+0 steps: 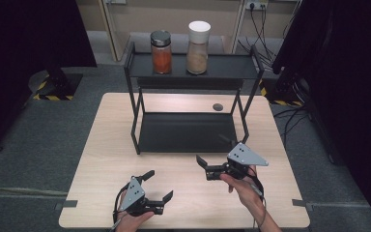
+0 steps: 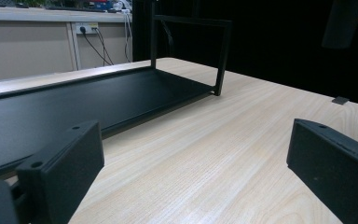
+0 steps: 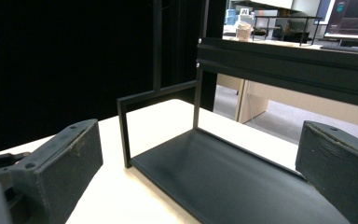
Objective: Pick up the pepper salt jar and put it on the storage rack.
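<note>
We hold the left gripper (image 1: 160, 185) low over the near left part of the wooden table (image 1: 106, 145), its jaws spread wide with nothing between them, pointing toward the right; in the left gripper view the two black jaws frame bare wood, with the lower shelf (image 2: 74, 100) of the black rack (image 1: 193, 72) stretching away on the left. Our right gripper (image 1: 205, 169) hovers just in front of the rack's near right leg, its jaws likewise parted and empty, pointing left across the table; in the right gripper view they look along the rack's bottom tray (image 3: 223, 172) from its end, with the top shelf edge above. The rack stands at the middle of the table's far half. On its upper shelf stand two jars side by side: a jar of orange-red spice (image 1: 161, 52) with a dark metal lid on the left, and a jar of tan powder (image 1: 198, 47) with a white cap on the right, both upright and well apart from either gripper
</note>
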Available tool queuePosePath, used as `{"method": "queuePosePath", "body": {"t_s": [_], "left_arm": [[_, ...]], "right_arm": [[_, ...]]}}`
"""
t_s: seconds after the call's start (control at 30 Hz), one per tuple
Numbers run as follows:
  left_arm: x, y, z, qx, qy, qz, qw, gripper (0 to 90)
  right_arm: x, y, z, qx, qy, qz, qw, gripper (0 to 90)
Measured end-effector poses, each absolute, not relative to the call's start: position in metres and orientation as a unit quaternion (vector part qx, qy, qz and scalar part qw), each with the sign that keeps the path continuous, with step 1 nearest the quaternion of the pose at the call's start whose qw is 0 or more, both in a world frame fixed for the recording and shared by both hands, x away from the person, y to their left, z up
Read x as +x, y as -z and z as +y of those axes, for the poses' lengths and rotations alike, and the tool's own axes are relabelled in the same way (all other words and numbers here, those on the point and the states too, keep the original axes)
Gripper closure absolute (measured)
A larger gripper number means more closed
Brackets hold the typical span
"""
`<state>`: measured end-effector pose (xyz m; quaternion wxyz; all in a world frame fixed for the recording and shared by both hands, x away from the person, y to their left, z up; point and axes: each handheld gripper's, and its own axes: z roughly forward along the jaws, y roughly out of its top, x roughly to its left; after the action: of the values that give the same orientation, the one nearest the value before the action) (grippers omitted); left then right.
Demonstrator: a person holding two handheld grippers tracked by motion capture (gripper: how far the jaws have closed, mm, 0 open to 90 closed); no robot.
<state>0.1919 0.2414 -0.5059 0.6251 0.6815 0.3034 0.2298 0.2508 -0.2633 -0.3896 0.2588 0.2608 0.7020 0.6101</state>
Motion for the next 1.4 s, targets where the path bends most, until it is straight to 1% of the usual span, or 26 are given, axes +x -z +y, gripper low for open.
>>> {"method": "queuePosePath", "body": {"t_s": [0.57, 0.83, 1.4], "left_arm": [[0.192, 0.506, 0.242, 0.68, -0.233, 0.305, 0.625, 3.2], [0.192, 0.506, 0.243, 0.677, -0.235, 0.306, 0.627, 3.2], [0.194, 0.509, 0.244, 0.673, -0.228, 0.312, 0.631, 3.2]], "right_arm": [[0.241, 0.417, -0.268, 0.261, -0.612, 0.705, 0.244, 1.0], [0.234, 0.429, -0.267, 0.253, -0.608, 0.711, 0.246, 1.0], [0.223, 0.454, -0.274, 0.268, -0.614, 0.704, 0.235, 1.0]]}}
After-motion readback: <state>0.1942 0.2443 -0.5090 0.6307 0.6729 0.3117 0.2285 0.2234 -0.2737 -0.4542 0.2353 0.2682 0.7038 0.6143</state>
